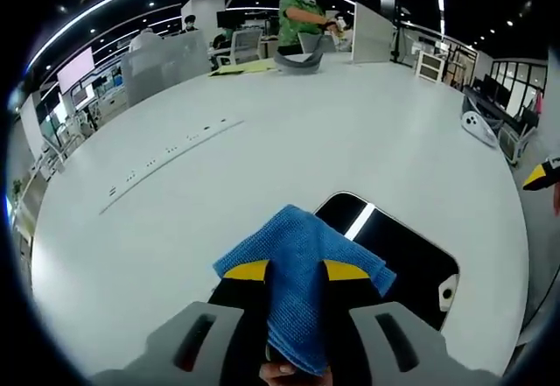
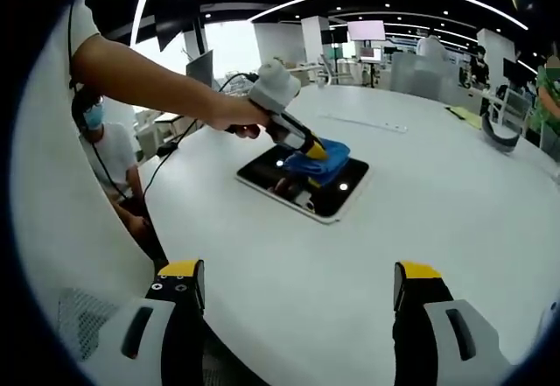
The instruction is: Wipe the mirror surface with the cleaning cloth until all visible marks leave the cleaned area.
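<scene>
1. The mirror (image 1: 411, 255) lies flat on the white worktop (image 1: 289, 141), a dark rounded rectangle right under and just ahead of my left fingers (image 1: 296, 269). From the right gripper view it's the same dark slab (image 2: 302, 176), well out in front of me and a bit left of centre.
2. The cleaning cloth (image 1: 302, 268) is the blue one. My left fingers are pinched on it, and it drapes forward over the near part of the glass. In the right gripper view it's the blue wad (image 2: 319, 160) sitting on the mirror.
3. The mirror's long axis runs off ahead and to the right of my left fingers, so I reckon the next strokes want to go that way, toward the uncovered far end.
4. I can't make out any marks on the glass from here, only ceiling-light reflections, so no idea how close to done it is.
5. My right fingers (image 2: 297, 285) are spread wide, holding nothing, hanging over bare worktop well short of the mirror. The left hand is clearly nearer.
</scene>
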